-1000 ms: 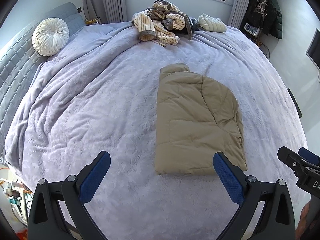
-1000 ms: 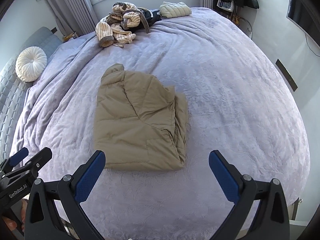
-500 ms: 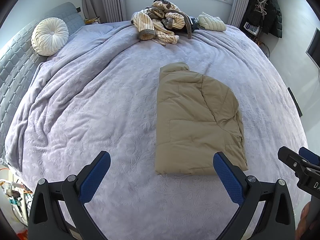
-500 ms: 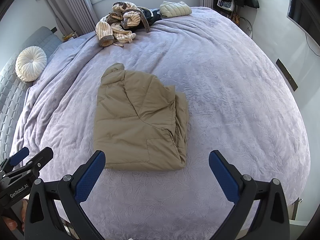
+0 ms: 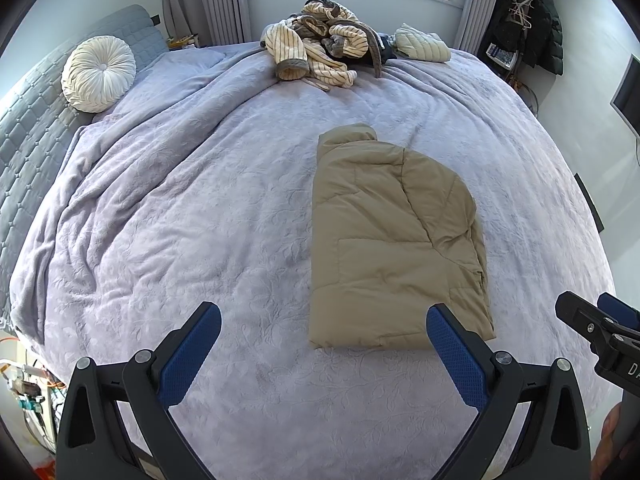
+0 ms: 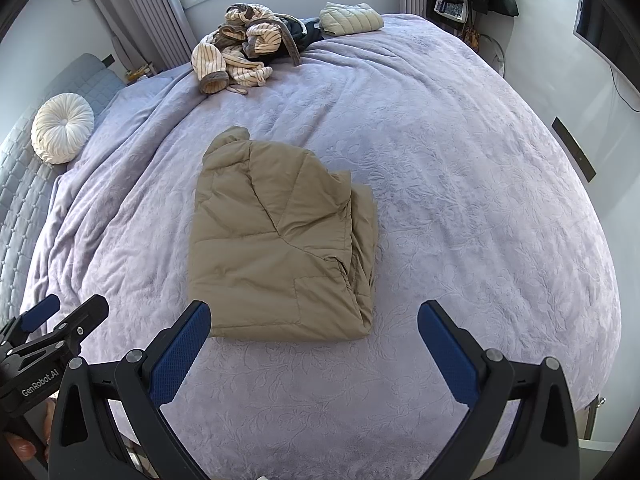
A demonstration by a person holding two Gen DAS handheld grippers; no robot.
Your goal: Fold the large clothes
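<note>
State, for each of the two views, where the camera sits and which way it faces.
Left wrist: on the left gripper, open, facing across the bed toward the window; the right gripper shows at right.
Right wrist: on the right gripper, open, facing likewise; the left gripper shows at left.
Shared: the folded tan jacket, the striped clothes pile and the round cushion.

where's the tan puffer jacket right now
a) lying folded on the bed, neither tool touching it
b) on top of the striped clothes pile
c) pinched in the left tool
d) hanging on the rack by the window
a: the tan puffer jacket lies folded flat on the purple bedspread, and both the left tool and the right tool are open and hold nothing.
</note>
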